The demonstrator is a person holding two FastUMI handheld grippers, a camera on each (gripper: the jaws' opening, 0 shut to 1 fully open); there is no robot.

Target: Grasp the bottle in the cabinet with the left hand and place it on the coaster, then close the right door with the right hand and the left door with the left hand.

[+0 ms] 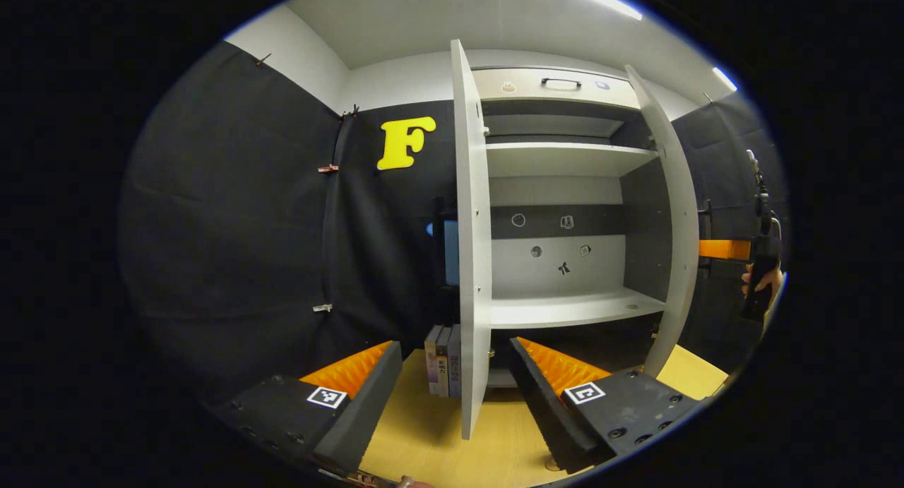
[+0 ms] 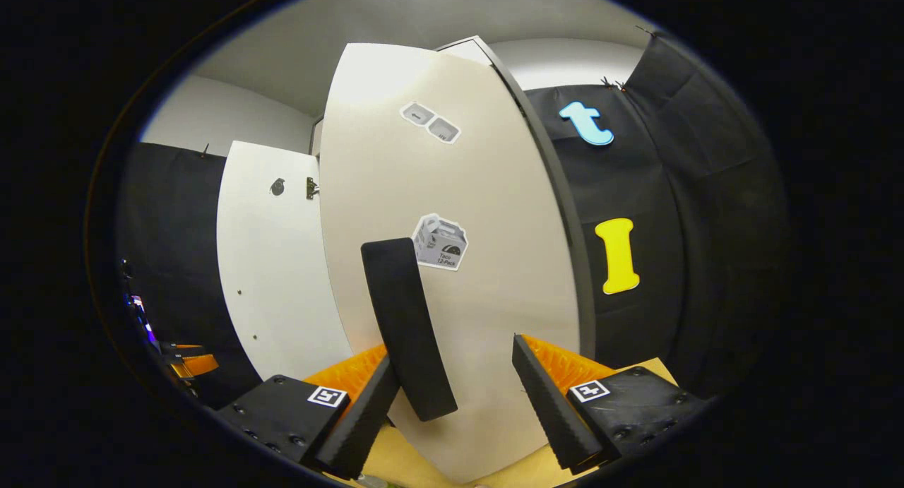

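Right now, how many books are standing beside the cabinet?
3 books show in the left gripper view, upright in a row on the tabletop, just left of the open left door. More may be hidden behind that door.

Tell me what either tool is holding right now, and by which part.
Nothing. The left tool is open before the cabinet's left door; the right tool is open, facing the right door.

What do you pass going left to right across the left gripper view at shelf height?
Black cloth wall → books → left door → cabinet shelf → right door → right gripper, held by a hand.
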